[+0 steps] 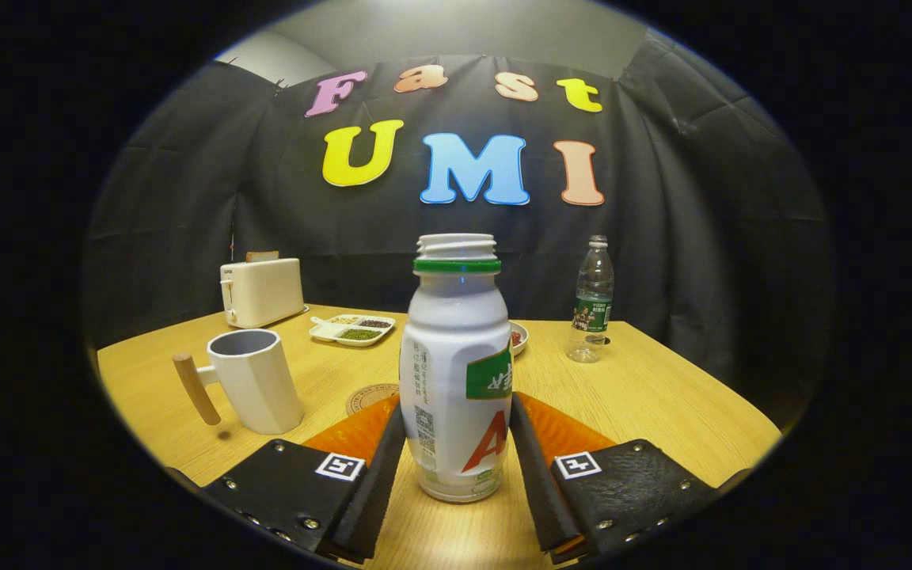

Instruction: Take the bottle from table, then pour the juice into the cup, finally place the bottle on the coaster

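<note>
Bottle: a white plastic juice bottle (456,372) with a green neck ring and an uncapped threaded mouth stands upright on the light wooden tabletop (662,396), between the two fingers.
Jaws: the gripper (456,431) has its jaws against the bottle's lower body on both sides, clenched on it as far as can be judged; the base looks to rest on the tabletop.
Cup: a white faceted ceramic cup (254,380) with a wooden peg handle stands left of the bottle, well apart.
Coaster: a round tan coaster (370,396) lies just behind and left of the bottle.
Handling: likely light, thin-walled and smooth, so a hard squeeze could dent it or push juice out of the open mouth; holding the straight lower body, below the shoulder, looks soundest.
Hidden: the juice level cannot be read through the opaque wall; the bottle covers part of the coaster and most of a small dish behind it; the exact finger contact is hard to make out.
Beyond the bottle: a cream toaster (262,291), a divided white tray of grains (351,328) and a clear water bottle (592,301).
</note>
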